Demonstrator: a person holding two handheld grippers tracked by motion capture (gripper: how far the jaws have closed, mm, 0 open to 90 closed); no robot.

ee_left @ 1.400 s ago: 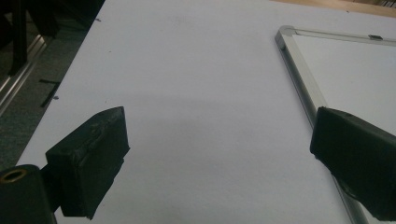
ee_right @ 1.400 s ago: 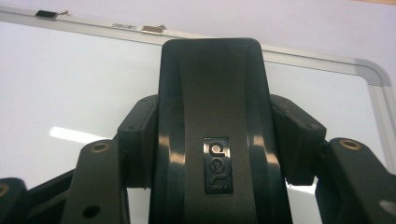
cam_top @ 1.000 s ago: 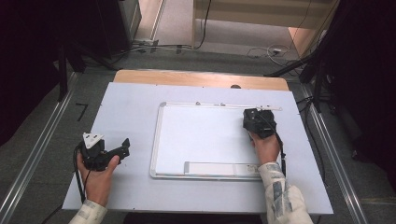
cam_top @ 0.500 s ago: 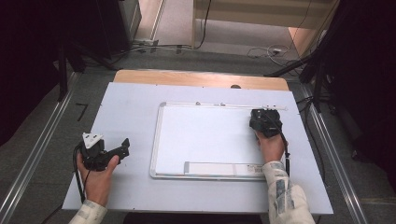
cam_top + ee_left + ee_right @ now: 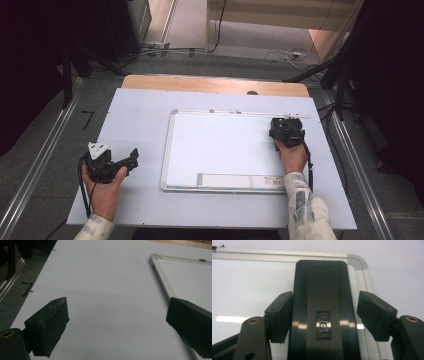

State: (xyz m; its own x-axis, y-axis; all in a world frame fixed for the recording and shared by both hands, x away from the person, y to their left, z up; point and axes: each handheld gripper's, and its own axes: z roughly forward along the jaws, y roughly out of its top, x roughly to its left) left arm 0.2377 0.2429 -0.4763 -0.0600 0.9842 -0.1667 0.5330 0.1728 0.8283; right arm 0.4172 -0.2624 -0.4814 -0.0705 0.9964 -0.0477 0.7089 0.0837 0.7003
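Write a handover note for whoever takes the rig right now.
Left tongs: open, holding nothing, over the table left of the whiteboard.
Right tongs: jaws have just been opening; the black eraser sits between them, one pad clear of it.
Eraser lies at the whiteboard's far right corner.
Done: the board surface looks wiped clean, eraser set down.
Left: probably just draw the right tongs back off the eraser.

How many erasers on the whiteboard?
1. The black eraser lies at the top right corner of the whiteboard, between the right gripper's parted jaws; its right pad stands clear. None elsewhere on the board, none seen hidden.
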